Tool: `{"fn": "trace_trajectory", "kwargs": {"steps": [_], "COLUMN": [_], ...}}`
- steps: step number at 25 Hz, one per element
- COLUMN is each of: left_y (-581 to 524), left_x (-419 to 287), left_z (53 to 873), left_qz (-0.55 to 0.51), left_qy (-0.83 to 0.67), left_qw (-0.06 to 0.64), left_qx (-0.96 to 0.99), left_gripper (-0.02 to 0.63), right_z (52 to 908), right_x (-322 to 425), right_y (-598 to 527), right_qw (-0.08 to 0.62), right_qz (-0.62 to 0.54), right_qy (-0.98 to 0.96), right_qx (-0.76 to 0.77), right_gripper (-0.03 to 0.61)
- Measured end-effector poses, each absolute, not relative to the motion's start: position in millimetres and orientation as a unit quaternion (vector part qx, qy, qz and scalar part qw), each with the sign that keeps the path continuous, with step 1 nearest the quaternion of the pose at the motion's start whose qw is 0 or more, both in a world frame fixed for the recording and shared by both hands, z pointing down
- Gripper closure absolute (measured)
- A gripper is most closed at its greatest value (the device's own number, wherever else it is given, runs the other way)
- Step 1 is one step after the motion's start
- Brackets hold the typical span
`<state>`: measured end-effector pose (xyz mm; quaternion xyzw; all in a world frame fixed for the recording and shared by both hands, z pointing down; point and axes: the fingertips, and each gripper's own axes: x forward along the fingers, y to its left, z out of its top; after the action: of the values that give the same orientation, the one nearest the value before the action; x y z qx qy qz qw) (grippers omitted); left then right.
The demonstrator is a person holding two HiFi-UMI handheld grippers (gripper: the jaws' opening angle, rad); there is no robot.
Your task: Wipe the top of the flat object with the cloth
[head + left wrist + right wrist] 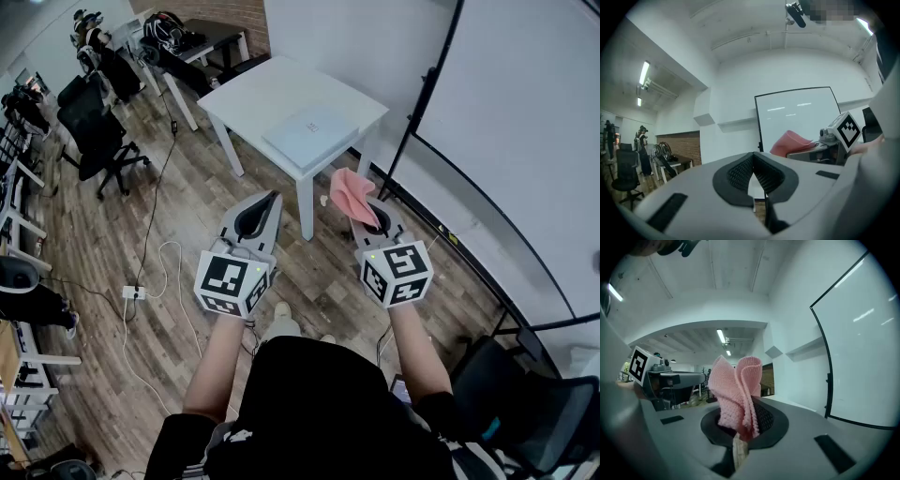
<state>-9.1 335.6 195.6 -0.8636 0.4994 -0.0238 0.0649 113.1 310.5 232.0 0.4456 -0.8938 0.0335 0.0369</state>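
A pale flat object (311, 134) lies on the small white table (253, 94) ahead of me. My right gripper (367, 212) is shut on a pink cloth (349, 194), which stands up in folds from its jaws (736, 392). It hangs in the air short of the table's near corner. My left gripper (265, 202) is shut with nothing between its pads (753, 169), level with the right one and to its left. From the left gripper view the cloth (790, 141) and the right gripper's marker cube (847, 129) show at the right.
A whiteboard (506, 122) on a black stand leans at the right. Black office chairs (94, 131) and desks stand at the left. A white cable and power strip (134, 292) lie on the wooden floor. A dark chair (525, 403) is at my lower right.
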Motion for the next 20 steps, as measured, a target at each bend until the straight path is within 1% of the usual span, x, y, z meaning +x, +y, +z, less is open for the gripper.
{"fn": "trace_trajectory", "kwargs": {"steps": [5, 20], "left_y": [335.8, 329.7], "left_x": [-10.0, -2.1], "left_z": [196.9, 190.2], "left_qz": [-0.025, -0.013], "left_qy": [0.499, 0.507], "left_qw": [0.065, 0.061], "left_qx": [-0.864, -0.86], "left_gripper": [0.601, 0.603], "right_z": [232.5, 235.4], "right_x": [117.6, 128.0], "right_y": [309.2, 312.1], "right_qw": [0.008, 0.015], "right_qz": [0.061, 0.063], "right_qy": [-0.889, -0.894], "right_qx": [0.453, 0.443], "right_gripper": [0.534, 0.534]}}
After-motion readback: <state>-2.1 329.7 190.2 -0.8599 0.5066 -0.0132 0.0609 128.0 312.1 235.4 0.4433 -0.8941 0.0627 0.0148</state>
